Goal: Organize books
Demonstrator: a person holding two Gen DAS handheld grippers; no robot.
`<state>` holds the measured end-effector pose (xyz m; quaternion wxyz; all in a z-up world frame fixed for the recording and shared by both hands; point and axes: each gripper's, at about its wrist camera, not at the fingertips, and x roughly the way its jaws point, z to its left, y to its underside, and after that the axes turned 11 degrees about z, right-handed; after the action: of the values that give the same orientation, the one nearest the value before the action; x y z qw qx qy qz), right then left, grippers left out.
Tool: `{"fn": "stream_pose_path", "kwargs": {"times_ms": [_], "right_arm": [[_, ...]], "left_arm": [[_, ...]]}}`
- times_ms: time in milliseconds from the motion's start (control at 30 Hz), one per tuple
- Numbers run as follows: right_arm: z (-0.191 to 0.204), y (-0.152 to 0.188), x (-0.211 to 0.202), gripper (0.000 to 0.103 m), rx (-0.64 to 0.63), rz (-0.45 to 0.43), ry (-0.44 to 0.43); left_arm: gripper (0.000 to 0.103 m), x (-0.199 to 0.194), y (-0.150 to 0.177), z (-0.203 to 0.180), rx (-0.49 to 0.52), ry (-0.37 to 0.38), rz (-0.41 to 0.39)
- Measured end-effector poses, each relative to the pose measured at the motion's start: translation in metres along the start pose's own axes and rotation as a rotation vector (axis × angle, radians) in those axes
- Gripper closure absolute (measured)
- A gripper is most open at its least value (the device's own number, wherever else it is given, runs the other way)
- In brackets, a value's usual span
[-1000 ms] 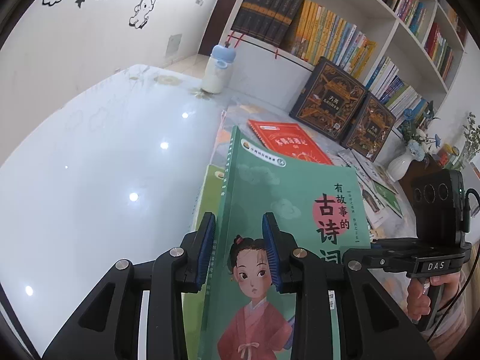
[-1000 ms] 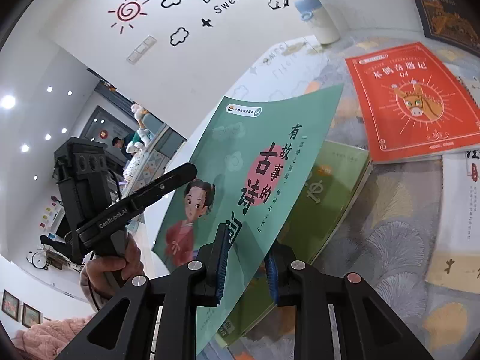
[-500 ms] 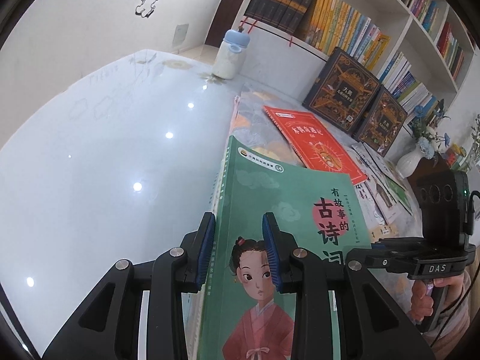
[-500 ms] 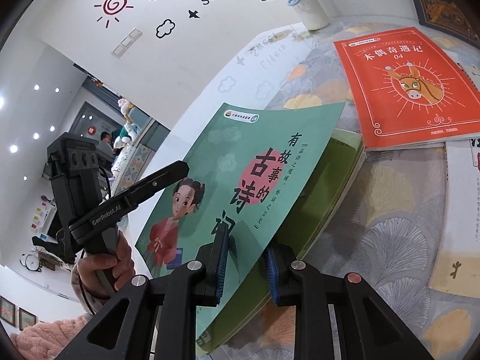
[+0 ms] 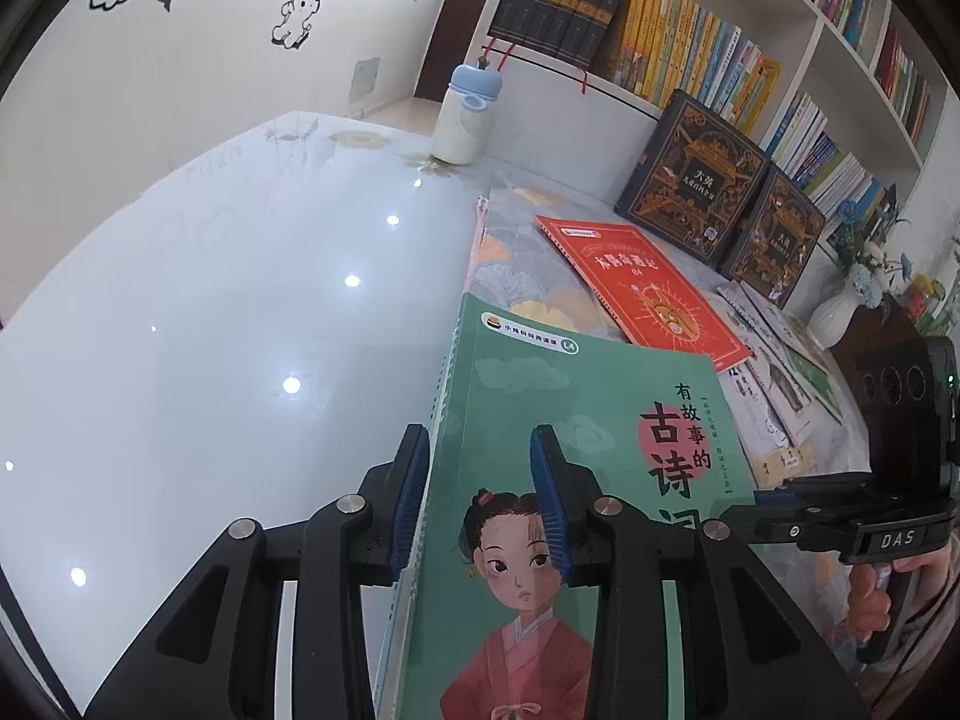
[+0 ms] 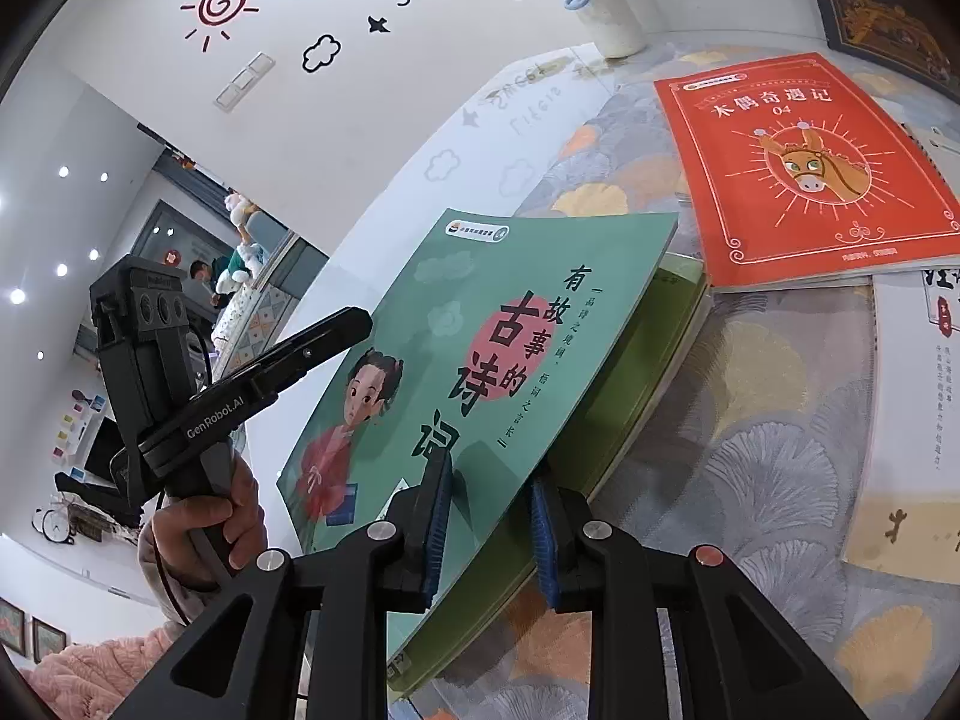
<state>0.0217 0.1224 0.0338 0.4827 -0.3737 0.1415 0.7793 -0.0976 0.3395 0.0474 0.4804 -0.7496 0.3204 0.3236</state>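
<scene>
Book, green (image 5: pixel 576 432), flat on a second green book (image 6: pixel 654 348) at the mat's edge, long axis toward the shelf; left gripper (image 5: pixel 480 498) jaws opening astride its spine edge; right gripper (image 6: pixel 489 525) clamps its near corner

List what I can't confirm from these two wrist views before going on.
- Olive-green book: title hidden under the teal poetry book, right wrist view.
- Teal book's lower edge: cut off by the frame, left wrist view.
- White book: cropped at the right edge.
- Shelf spines: too small to read.

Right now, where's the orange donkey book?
The orange donkey book lies flat on the patterned cloth, upper right in the right wrist view, just beyond the green book.
</scene>
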Motion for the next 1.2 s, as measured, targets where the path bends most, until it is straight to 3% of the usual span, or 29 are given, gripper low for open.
{"fn": "stream_pose_path", "kwargs": {"times_ms": [400, 467, 667, 833, 933, 1033, 1200], "right_arm": [[-0.016, 0.014, -0.025, 0.066, 0.035, -0.052, 0.005], [-0.021, 0.017, -0.035, 0.060, 0.044, -0.068, 0.016], [-0.044, 0.013, -0.077, 0.056, 0.063, -0.135, 0.058], [-0.085, -0.011, -0.117, 0.054, 0.099, -0.212, 0.188], [-0.117, -0.035, -0.130, 0.053, 0.140, -0.235, 0.216], [-0.143, -0.065, -0.123, 0.050, 0.146, -0.167, 0.223], [-0.169, -0.104, -0.097, 0.049, 0.163, -0.082, 0.347]], "left_arm": [[0.066, -0.003, -0.002, -0.020, 0.029, 0.009, 0.005], [0.066, -0.001, -0.005, -0.028, 0.047, 0.027, 0.021], [0.066, 0.007, -0.029, -0.061, 0.137, 0.048, 0.065], [0.066, 0.027, -0.067, -0.092, 0.183, 0.074, 0.096], [0.066, 0.053, -0.100, -0.105, 0.164, 0.099, 0.148], [0.066, 0.086, -0.126, -0.111, 0.160, 0.050, 0.206], [0.066, 0.138, -0.143, -0.106, 0.122, 0.031, 0.333]]}}
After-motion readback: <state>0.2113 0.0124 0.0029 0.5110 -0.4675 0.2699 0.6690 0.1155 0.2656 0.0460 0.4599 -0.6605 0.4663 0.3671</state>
